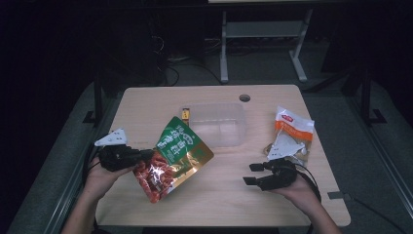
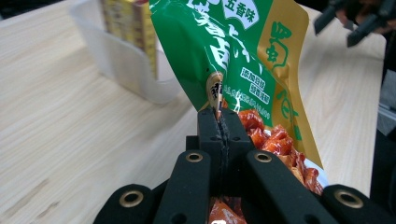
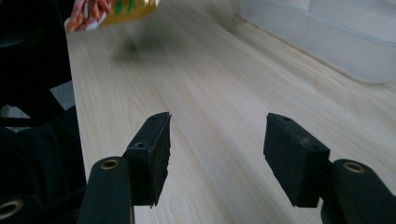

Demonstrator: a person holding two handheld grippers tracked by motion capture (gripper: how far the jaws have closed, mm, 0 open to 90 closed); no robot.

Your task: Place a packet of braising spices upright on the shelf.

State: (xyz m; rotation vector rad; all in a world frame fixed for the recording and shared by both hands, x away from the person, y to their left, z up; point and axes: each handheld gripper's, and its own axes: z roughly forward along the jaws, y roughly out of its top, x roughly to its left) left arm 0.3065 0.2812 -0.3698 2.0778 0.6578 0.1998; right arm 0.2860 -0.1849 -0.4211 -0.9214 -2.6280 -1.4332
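Green foil snack bag [image 1: 176,158] hangs pinched by its edge in the left claw [image 1: 144,155], lifted just left of the clear plastic tub [image 1: 217,123] on the bench [image 1: 146,105]. Right claw [image 1: 252,174] waits spread, empty. Next, likely: carry it over the tub's rim and release.

dark room, grey floor [image 1: 272,73], pale wooden table [image 1: 146,105], white metal frame [image 1: 263,34] behind
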